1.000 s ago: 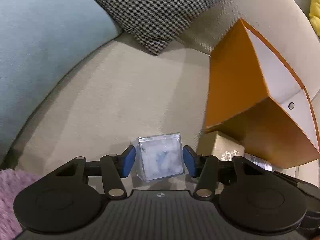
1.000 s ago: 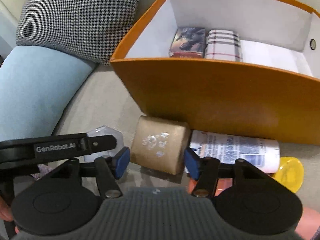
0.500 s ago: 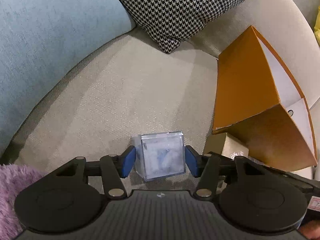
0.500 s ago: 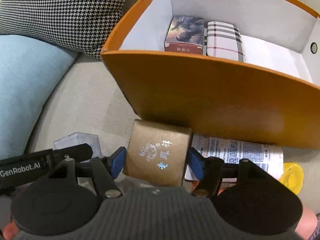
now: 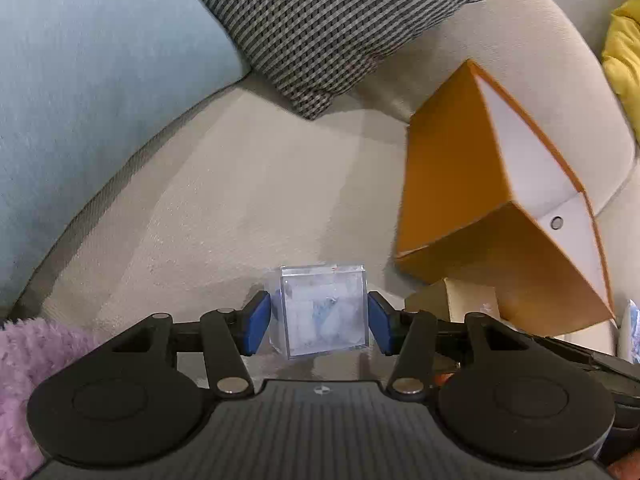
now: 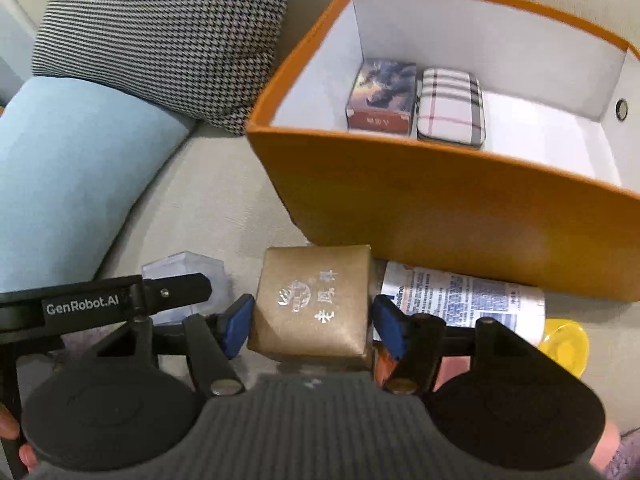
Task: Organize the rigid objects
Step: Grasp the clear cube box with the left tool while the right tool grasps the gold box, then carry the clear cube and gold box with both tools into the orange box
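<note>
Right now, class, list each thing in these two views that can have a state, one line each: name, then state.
Orange box: open, no lid, upright.
Card box: inside the orange box.
Plaid case: shut, inside, beside the card box.
Gold box: shut, between the right gripper pads.
Clear box: shut, between the left gripper pads.
Tube: lying flat.

Orange box (image 6: 440, 200) w/ white inside, gold case (image 6: 312, 304), b&w houndstooth pillow (image 6: 160, 36), plaid case (image 6: 450, 108).
</note>
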`<state>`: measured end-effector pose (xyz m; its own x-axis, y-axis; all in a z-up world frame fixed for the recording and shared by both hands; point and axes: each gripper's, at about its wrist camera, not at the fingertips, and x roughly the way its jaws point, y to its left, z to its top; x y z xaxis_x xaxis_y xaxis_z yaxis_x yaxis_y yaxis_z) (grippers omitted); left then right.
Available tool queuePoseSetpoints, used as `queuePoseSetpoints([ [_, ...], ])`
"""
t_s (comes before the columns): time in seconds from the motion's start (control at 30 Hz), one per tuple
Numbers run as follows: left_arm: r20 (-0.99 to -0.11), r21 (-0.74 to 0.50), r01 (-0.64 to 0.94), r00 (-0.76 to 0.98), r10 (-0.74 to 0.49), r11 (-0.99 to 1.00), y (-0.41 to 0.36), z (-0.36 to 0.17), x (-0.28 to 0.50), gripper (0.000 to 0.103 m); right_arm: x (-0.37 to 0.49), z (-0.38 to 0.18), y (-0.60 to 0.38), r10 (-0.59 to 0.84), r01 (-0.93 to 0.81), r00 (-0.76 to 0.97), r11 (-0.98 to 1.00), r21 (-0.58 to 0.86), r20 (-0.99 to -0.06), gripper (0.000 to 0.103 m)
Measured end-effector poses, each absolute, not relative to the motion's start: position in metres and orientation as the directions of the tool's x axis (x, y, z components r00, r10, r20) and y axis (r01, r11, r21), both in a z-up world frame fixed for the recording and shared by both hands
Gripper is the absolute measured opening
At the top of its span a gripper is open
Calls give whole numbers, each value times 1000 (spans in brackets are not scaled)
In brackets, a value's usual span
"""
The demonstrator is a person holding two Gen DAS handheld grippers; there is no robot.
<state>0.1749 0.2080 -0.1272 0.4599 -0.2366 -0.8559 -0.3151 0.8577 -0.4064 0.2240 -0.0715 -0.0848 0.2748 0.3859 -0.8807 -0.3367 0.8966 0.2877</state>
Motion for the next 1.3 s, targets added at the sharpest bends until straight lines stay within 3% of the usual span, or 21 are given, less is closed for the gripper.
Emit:
queuePoseSetpoints([
  [0.4,-771,-452,-162,566,-293,877,183,-47,174,59,212,-9,-112,479,-392,387,859,330,-788,65],
  [0.73,-717,-425,72,582,-384,902,140,21,237,59,254,51,-158,493,-370,508,865,339,-706,65],
  [0.93,-759,-408,147,493,-425,901,111,18,296,59,293,46,-183,457,-301,515,889,346,-726,65],
  [1.3,-935,-213,232,232,-266,949,41,-55,358,59,351,-28,-226,399,-185,422,917,354,-814,65],
])
